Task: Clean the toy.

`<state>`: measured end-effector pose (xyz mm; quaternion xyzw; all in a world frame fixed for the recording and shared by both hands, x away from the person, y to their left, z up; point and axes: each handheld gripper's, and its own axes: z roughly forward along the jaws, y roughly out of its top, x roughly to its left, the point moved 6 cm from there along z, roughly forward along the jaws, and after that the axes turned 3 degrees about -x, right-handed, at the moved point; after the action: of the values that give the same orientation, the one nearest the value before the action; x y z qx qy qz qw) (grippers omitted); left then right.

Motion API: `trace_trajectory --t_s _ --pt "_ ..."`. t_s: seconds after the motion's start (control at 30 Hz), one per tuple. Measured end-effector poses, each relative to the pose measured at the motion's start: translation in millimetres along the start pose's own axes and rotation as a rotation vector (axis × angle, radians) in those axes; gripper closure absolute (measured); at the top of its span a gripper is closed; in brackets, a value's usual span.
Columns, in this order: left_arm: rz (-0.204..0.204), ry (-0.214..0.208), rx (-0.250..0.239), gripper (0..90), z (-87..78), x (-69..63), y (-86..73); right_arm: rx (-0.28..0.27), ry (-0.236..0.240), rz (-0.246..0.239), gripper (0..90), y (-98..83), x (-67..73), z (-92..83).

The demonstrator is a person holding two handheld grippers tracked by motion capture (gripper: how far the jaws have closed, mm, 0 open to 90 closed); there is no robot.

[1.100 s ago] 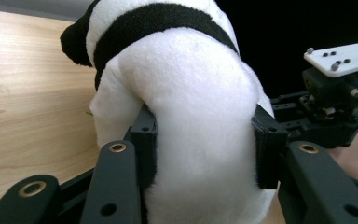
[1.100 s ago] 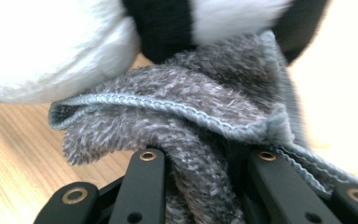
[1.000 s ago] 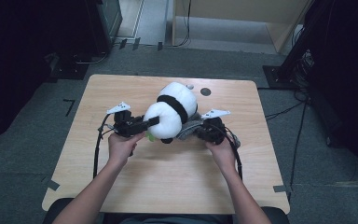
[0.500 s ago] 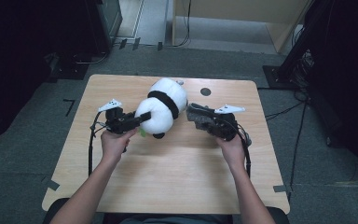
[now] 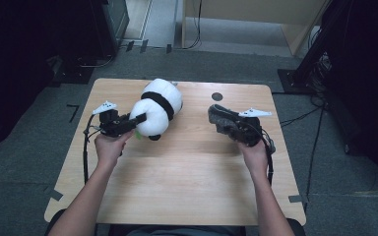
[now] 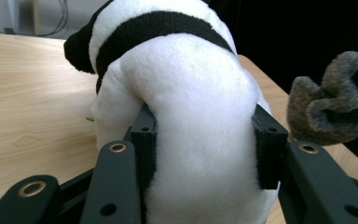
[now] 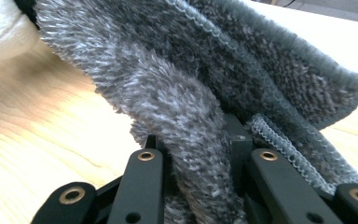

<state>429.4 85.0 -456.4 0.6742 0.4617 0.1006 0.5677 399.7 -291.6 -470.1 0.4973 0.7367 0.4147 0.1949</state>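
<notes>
A black-and-white panda plush (image 5: 157,110) lies at the back middle of the wooden table (image 5: 177,182). My left gripper (image 5: 137,122) is shut on its white lower body, and in the left gripper view the panda plush (image 6: 186,93) bulges between both black pads (image 6: 144,140). To the right, my right gripper (image 5: 221,120) is shut on a fuzzy grey cloth (image 5: 222,118) held just above the table. In the right gripper view the grey cloth (image 7: 205,93) drapes over the jaws. The same grey cloth (image 6: 324,112) also appears at the right of the left gripper view.
A small black round mark (image 5: 217,96) sits on the table behind the right gripper. Dark equipment and cables stand on the floor around the table. The near half of the table is bare wood.
The two grippers have drawn apart: the left with the panda moved left, the right with the grey cloth moved right, so the cloth is now off the plush.
</notes>
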Motion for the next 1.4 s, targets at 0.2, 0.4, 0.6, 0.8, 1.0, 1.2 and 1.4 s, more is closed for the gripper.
trace_trajectory --t_s 0.2,0.4,0.6,0.8,1.0,1.2,1.4 --pt "0.029 0.044 0.010 54.8 -0.1 14.3 -1.4 0.006 -0.007 0.026 74.8 -3.3 -11.2 -1.3" --pt "0.010 0.054 0.004 54.4 -2.3 30.6 -3.8 0.016 -0.019 0.024 74.7 -9.3 -20.4 4.4" --pt "-0.029 0.055 0.013 53.5 -3.9 46.2 -7.0 0.036 -0.019 0.059 74.2 -18.6 -31.9 13.9" --pt "-0.032 0.053 0.050 48.9 -3.6 57.1 -12.9 0.063 -0.037 0.025 72.1 -27.5 -37.6 26.3" --pt "-0.035 0.048 0.062 43.7 -3.3 63.6 -16.2 0.102 -0.056 0.015 67.9 -35.3 -42.1 37.2" --pt "0.011 0.056 0.082 33.6 -2.1 64.8 -18.4 0.117 -0.045 0.035 62.5 -38.9 -46.5 40.2" --pt "0.038 0.056 0.089 23.3 -2.0 67.3 -17.7 0.138 -0.022 0.037 51.6 -41.9 -46.1 43.1"
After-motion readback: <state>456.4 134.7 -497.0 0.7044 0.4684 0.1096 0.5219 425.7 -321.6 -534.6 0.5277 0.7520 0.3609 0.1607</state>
